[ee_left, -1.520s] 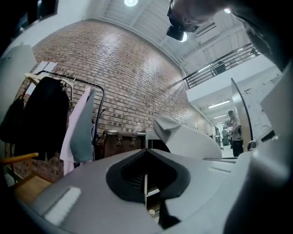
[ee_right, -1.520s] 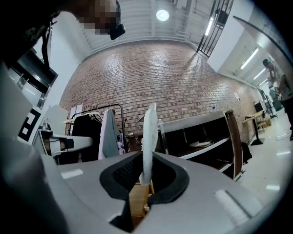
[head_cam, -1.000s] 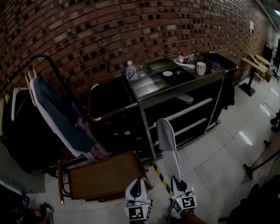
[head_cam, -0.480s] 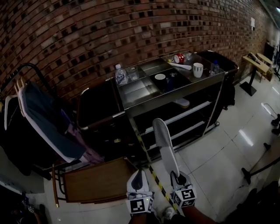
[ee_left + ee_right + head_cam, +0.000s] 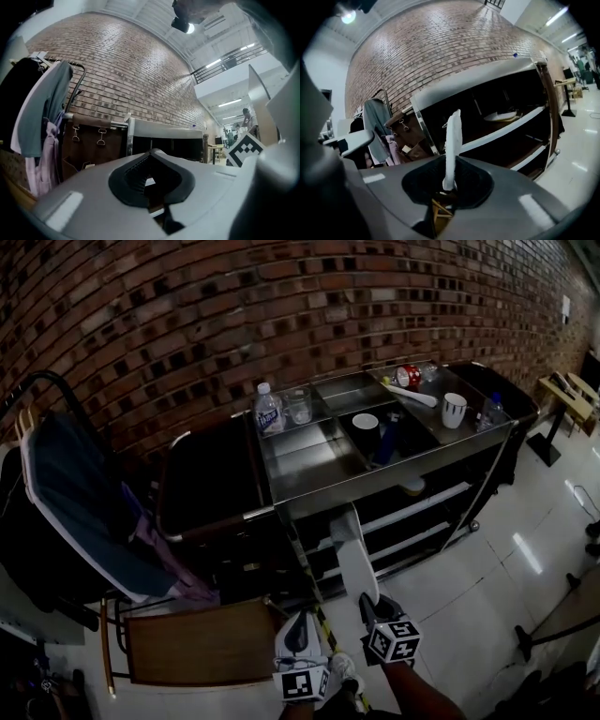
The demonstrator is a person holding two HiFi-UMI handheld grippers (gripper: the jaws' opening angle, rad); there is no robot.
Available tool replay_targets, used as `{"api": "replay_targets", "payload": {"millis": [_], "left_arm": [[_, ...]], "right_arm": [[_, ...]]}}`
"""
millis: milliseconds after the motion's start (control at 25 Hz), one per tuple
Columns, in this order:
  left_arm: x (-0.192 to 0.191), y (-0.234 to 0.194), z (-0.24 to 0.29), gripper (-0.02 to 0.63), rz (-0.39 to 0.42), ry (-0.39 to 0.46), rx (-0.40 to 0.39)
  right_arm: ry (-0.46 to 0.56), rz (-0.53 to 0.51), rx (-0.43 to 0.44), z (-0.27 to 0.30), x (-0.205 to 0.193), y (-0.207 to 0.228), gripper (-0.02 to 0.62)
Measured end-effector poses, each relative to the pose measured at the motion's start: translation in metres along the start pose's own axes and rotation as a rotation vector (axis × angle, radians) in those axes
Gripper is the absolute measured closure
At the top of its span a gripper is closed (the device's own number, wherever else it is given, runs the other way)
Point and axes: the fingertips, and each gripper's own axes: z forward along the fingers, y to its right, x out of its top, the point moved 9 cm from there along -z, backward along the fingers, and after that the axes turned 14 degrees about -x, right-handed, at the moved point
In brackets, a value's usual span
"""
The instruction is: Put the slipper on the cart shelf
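Steel cart [image 5: 403,474] standing against brick wall [image 5: 187,315] on glossy tile [image 5: 469,596]. Right gripper [image 5: 368,601] pinching slipper [image 5: 352,549], now drawing closer to cart; left gripper [image 5: 300,622] riding with jaws pressed together.

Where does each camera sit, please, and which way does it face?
Head view: on the person's head, steeply down at the cart; left claw, right claw show.
Left gripper view: on the left claw, facing hung clothes and cart; its jaws show.
Right gripper view: on the right claw, facing cart shelves; its jaws pinch the slipper.
Shared: the cart.
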Motion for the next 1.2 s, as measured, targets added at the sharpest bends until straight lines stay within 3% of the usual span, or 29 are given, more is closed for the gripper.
{"api": "replay_targets", "payload": {"millis": [280,640,880,1080,1200], "left_arm": [[-0.020,-0.025,0.046,0.591,-0.050,-0.032,0.002],[-0.024,-0.053,0.088,0.590,-0.098,-0.033,-0.006],[-0.037,-0.064,0.104,0.590,-0.122,-0.063,0.009],[-0.045,-0.070,0.115,0.591,-0.136,-0.065,-0.004],[-0.045,-0.073,0.121,0.590,-0.141,-0.062,-0.014]], "right_arm": [[-0.093,0.097,0.032,0.100,0.031,-0.003,0.549],[-0.146,0.172,0.058,0.174,0.050,-0.014,0.549],[-0.171,0.132,0.046,0.202,0.051,-0.017,0.548],[-0.182,-0.013,-0.008,0.216,0.054,-0.024,0.543],[-0.183,-0.036,-0.031,0.224,0.055,-0.025,0.537]]}}
